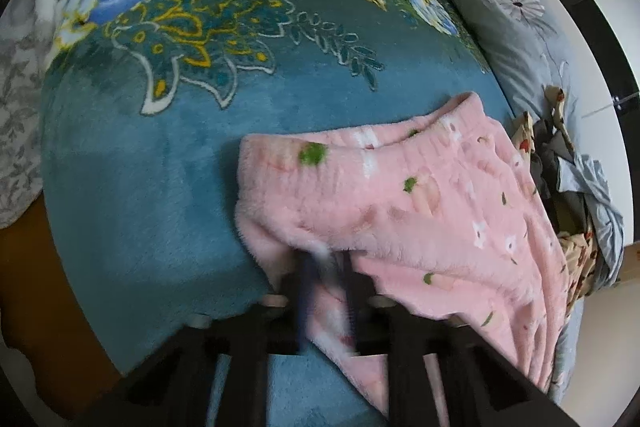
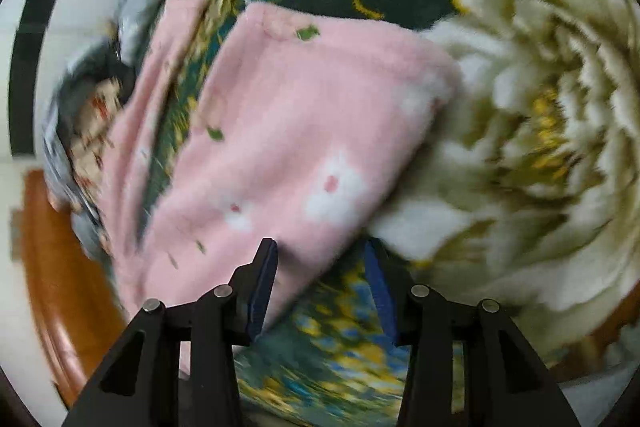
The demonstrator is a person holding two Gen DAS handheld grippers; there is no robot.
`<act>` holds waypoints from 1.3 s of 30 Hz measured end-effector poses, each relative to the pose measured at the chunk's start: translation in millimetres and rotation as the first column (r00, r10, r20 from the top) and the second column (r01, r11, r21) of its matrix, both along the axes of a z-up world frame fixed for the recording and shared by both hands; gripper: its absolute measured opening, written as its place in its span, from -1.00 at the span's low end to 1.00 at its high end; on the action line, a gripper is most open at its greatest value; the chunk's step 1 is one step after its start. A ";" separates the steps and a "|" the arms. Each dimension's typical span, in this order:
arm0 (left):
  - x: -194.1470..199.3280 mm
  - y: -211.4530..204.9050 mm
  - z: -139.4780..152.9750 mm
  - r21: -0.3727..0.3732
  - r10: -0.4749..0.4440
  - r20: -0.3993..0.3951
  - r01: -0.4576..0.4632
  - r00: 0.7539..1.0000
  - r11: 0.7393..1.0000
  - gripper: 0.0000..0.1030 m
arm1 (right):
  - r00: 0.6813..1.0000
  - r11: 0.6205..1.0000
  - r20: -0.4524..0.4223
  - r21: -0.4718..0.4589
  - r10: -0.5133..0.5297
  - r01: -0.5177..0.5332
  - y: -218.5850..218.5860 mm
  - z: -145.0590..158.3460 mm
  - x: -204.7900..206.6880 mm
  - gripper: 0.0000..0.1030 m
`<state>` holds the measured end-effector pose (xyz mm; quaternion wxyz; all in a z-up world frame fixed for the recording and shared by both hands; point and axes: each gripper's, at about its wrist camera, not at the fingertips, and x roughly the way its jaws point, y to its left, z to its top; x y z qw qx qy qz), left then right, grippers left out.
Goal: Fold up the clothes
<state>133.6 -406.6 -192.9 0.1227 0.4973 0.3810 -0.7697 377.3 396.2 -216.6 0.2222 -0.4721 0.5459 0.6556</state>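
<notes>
Teal floral blanket (image 1: pixel 160 187) covers bed | pink fleece pajama pants (image 1: pixel 400 195) lie partly doubled on it | my left gripper (image 1: pixel 326 267) pinches their hem | my right gripper (image 2: pixel 320 263) gapes, empty | folding unfinished

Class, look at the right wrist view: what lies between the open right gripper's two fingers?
In the right wrist view, the right gripper frames the pink fleece garment's lower edge and the floral blanket beneath.
</notes>
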 end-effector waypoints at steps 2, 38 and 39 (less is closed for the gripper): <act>3.5 -1.4 6.6 0.008 0.029 -0.031 -0.029 0.999 1.000 -0.91 | 0.999 0.999 0.014 0.005 -0.048 0.048 -1.3 -0.8 -1.2 -0.26; -37.9 34.8 101.2 -0.130 0.006 -0.042 -0.012 0.999 0.991 -0.95 | 0.981 0.945 -0.175 0.326 0.086 -0.024 68.4 130.0 -221.2 -0.90; -28.5 32.1 95.2 -0.127 0.029 -0.029 -0.033 0.999 0.991 -0.91 | 0.982 0.943 -0.170 0.333 0.087 -0.026 70.3 128.8 -219.3 -0.90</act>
